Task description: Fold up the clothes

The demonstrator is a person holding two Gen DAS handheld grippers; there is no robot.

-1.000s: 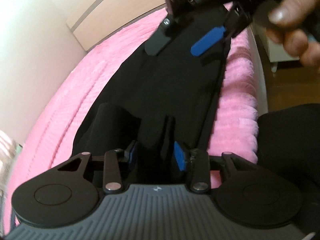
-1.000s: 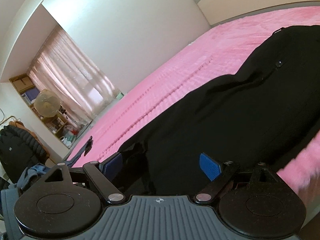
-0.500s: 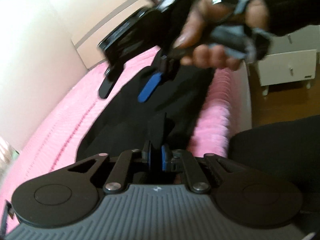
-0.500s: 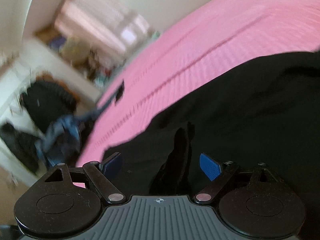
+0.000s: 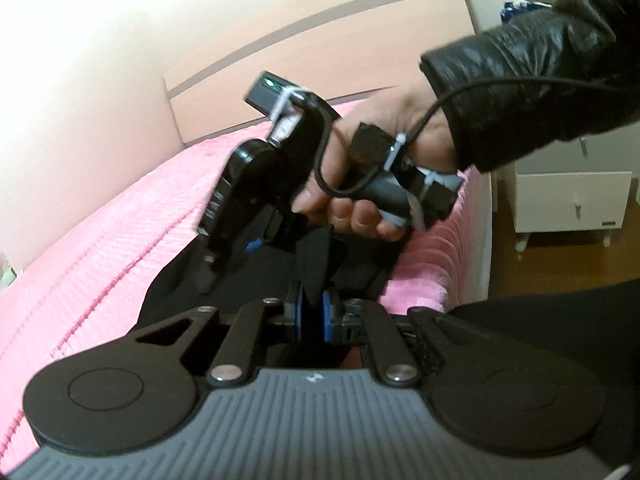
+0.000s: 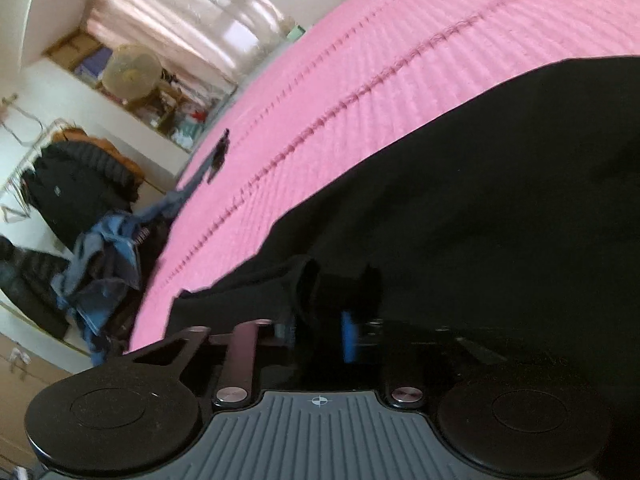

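A black garment (image 6: 500,200) lies spread on a pink bedspread (image 6: 400,40), near the bed's edge. My left gripper (image 5: 311,316) is shut on an upright fold of the garment (image 5: 176,296), the blue pads pinching it. Just beyond it, a hand (image 5: 360,184) in a black sleeve holds my right gripper (image 5: 240,256) down at the same cloth. In the right wrist view the right gripper (image 6: 320,328) has its jaws closing on a bunched ridge of black fabric. One blue pad shows; the other is hidden by cloth.
A wooden headboard (image 5: 320,48) stands at the far end of the bed and a white nightstand (image 5: 572,200) beside it on a wood floor. Past the bed's other side are a pile of blue clothes (image 6: 100,264), hanging dark jackets (image 6: 76,188) and a fan (image 6: 130,70).
My left gripper closed on a fold of the garment and lifted it slightly. My right gripper swung across to the garment's near edge, and its wide jaws came together on the fabric.
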